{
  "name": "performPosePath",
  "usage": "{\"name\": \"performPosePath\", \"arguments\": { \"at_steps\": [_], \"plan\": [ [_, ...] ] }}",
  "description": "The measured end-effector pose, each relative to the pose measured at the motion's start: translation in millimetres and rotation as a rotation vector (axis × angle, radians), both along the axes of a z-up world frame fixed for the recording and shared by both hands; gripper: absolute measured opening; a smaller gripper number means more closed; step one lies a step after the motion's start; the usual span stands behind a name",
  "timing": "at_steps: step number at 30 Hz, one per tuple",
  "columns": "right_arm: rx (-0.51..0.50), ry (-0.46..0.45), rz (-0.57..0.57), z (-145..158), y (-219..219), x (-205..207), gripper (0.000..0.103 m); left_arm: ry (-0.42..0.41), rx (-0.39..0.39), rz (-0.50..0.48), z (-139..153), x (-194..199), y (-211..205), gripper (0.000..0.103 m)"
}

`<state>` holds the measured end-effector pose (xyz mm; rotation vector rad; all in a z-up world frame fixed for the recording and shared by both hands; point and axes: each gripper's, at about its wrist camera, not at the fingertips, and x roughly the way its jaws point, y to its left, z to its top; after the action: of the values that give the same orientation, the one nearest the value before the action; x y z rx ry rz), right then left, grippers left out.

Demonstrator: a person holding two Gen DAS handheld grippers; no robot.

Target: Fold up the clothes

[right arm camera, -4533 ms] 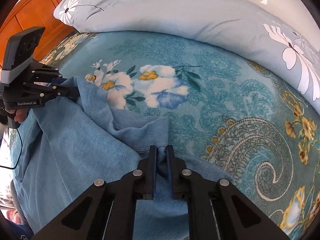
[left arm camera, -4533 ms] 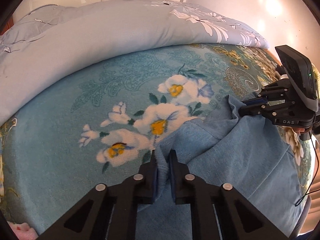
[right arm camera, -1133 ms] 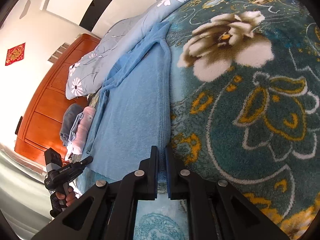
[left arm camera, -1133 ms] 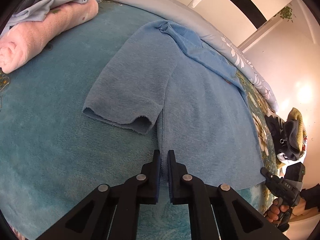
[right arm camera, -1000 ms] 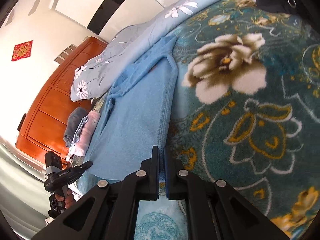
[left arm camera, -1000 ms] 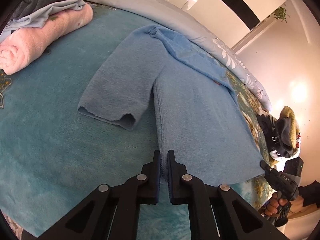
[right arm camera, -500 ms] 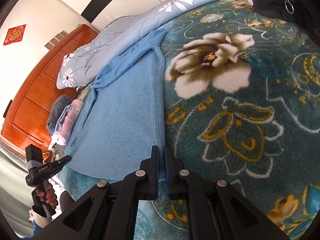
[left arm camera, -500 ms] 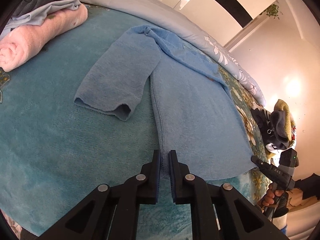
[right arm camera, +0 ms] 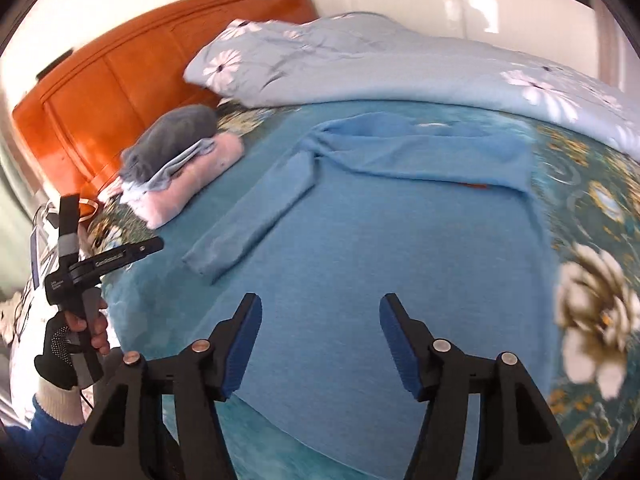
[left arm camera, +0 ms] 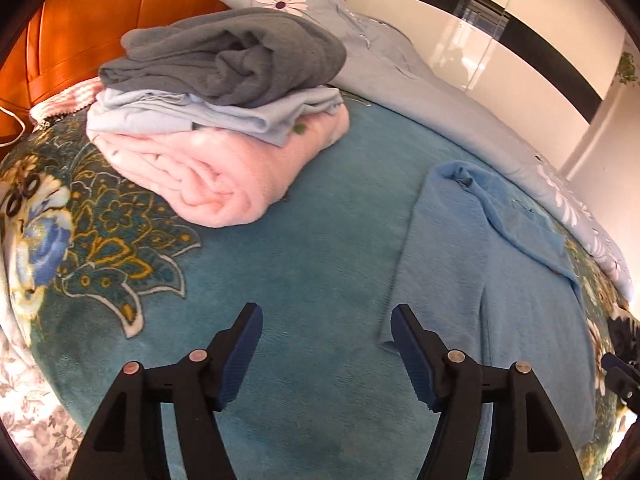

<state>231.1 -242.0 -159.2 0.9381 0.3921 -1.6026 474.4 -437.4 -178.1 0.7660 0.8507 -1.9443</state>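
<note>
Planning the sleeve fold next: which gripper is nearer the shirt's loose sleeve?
Left. The left gripper hangs beside the sleeve cuff, jaws opening, empty; the right gripper is over the shirt's hem.

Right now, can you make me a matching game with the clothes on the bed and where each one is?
Things:
1. grey garment
2. pink blanket
3. blue top
4. floral duvet

Places:
A. spread flat in front of the right claw
B. bottom of the folded stack
C. bunched along the far side of the bed
D. top of the folded stack

Pairs: 1-D, 2-B, 3-A, 4-C
</note>
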Motion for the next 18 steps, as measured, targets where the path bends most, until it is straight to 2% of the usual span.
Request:
{"name": "performPosePath", "arguments": {
  "at_steps": [4, 7, 12, 16, 18],
  "plan": [
    [0.059, 0.043, 0.192, -24, -85, 68, 0.063, 0.019, 0.010, 0.023, -2, 16, -8, 0.071],
    [0.128, 0.105, 0.268, -42, -126, 99, 0.063, 0.051, 0.020, 0.018, -4, 26, -16, 0.071],
    [0.225, 0.170, 0.364, -58, -151, 120, 0.063, 0.124, 0.033, 0.044, -8, 45, -27, 0.071],
    [0.289, 0.221, 0.387, -75, -156, 127, 0.063, 0.160, 0.033, 0.049, -11, 50, -30, 0.071],
    [0.283, 0.238, 0.386, -76, -155, 128, 0.063, 0.180, 0.039, 0.042, -13, 51, -30, 0.071]
  ]
}}
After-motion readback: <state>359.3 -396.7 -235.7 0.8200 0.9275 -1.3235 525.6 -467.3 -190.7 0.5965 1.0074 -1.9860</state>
